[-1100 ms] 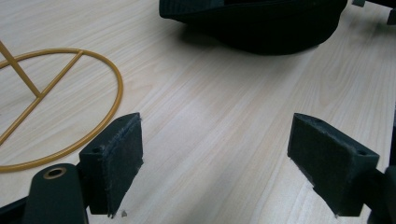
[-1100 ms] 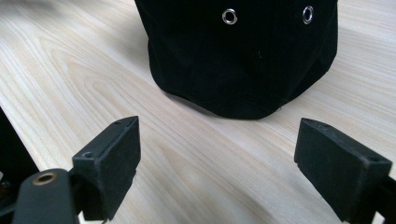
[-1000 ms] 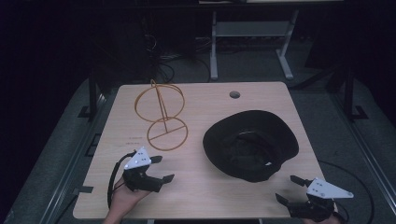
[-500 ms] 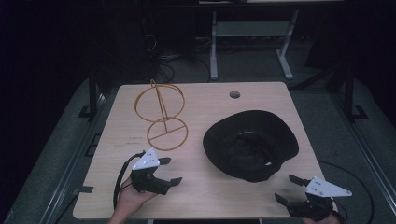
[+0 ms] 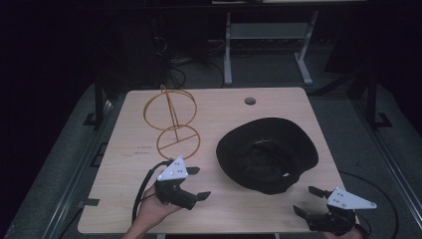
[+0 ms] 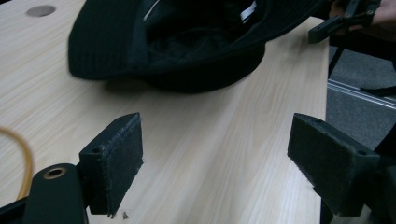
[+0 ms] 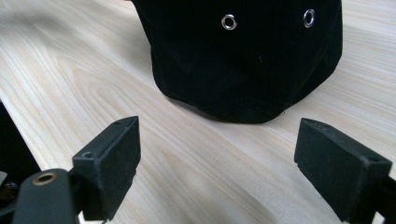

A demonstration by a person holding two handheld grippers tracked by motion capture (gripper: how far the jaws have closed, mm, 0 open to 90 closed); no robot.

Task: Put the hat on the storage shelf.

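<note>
A black bucket hat (image 5: pixel 266 154) lies crown down on the right half of the wooden table (image 5: pixel 214 99), its opening facing up. A gold wire stand (image 5: pixel 171 122) rises at the left centre. My left gripper (image 5: pixel 201 182) is open just above the table, in front of the stand, jaws pointing right toward the hat (image 6: pixel 187 42). My left gripper (image 6: pixel 215 154) has nothing between its jaws. My right gripper (image 5: pixel 304 199) is open at the front right corner. It points at the hat's crown (image 7: pixel 243 60), and my right gripper (image 7: pixel 217 158) is empty.
A round cable hole (image 5: pixel 250 101) sits near the table's far edge. The table's right edge and the grey floor (image 6: pixel 359 70) lie just beyond the hat. Desk legs (image 5: pixel 228 50) and cables stand on the floor behind the table.
My left gripper has slid right along the front of the table, closer to the hat. The right gripper has hardly moved.
</note>
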